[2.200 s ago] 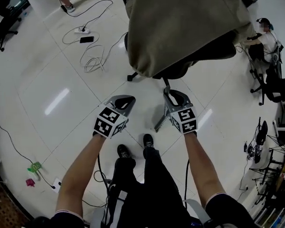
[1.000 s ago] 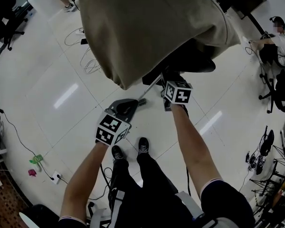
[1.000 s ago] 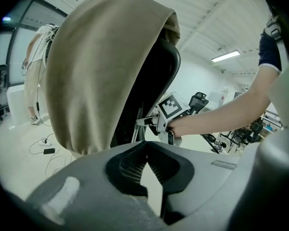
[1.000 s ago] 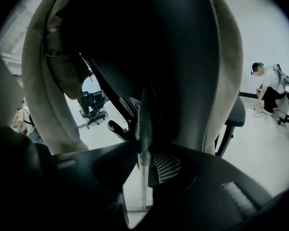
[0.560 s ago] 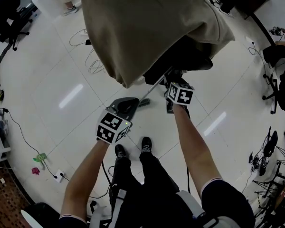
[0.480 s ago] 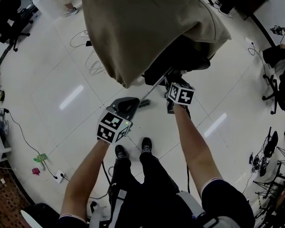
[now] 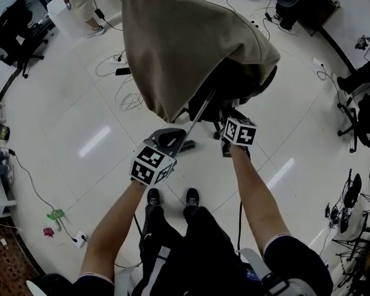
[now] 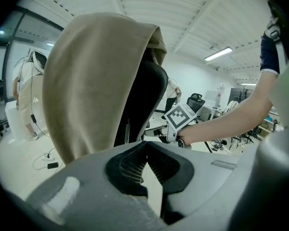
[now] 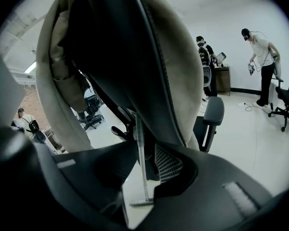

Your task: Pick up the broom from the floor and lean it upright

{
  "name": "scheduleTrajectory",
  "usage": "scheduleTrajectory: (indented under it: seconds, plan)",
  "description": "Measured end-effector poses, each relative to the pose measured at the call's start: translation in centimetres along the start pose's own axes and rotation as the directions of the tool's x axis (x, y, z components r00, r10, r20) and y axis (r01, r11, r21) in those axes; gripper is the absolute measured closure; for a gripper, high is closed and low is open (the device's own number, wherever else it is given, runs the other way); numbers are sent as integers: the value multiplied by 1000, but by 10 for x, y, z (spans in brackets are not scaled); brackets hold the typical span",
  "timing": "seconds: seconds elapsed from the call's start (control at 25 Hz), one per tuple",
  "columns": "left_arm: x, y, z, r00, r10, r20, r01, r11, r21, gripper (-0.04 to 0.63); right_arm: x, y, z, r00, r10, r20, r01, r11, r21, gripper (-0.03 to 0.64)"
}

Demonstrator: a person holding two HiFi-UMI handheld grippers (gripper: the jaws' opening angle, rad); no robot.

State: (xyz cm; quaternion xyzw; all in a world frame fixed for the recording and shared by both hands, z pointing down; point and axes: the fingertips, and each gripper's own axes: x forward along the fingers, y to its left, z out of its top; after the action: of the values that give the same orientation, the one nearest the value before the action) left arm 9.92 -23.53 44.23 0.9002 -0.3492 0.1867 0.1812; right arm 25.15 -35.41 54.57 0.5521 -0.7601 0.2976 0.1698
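The broom (image 7: pixel 199 117) has a thin silver handle and stands steeply, its top against the black office chair (image 7: pixel 250 79) under a beige cloth (image 7: pixel 179 36). Its small head (image 7: pixel 186 145) is down on the white floor. My right gripper (image 7: pixel 227 117) is just right of the handle. In the right gripper view the handle (image 9: pixel 139 162) shows in the gap of the right gripper (image 9: pixel 143 152); its jaws are closing and no pad presses on the handle. My left gripper (image 7: pixel 168 139) hangs beside the broom's lower end, shut and holding nothing (image 8: pixel 145 146).
Loose cables and a power strip (image 7: pixel 124 82) lie on the floor left of the chair. More office chairs stand at the right edge (image 7: pixel 364 125) and top left (image 7: pixel 12 26). A person (image 7: pixel 86 5) stands at the back. My shoes (image 7: pixel 172 197) are below the grippers.
My right gripper has drawn back a little from the handle, toward me. The broom stays propped against the chair. Both grippers sit slightly higher.
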Motion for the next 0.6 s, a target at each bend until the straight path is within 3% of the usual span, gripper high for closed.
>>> scheduleTrajectory:
  seconds: [0.32,0.44,0.6]
  plan:
    - [-26,-5,25,993,-103,50,101,994,40,595,-81,61,10,994,16,107,-14,1000,-22,576]
    - [-41,-8,28,988,-148,53,146,989,38,595,-112,95,24,984,35,173,-26,998,-56,614]
    - [-56,-11,34,983,-176,49,174,984,50,595,-147,141,43,963,73,259,-42,992,-123,615]
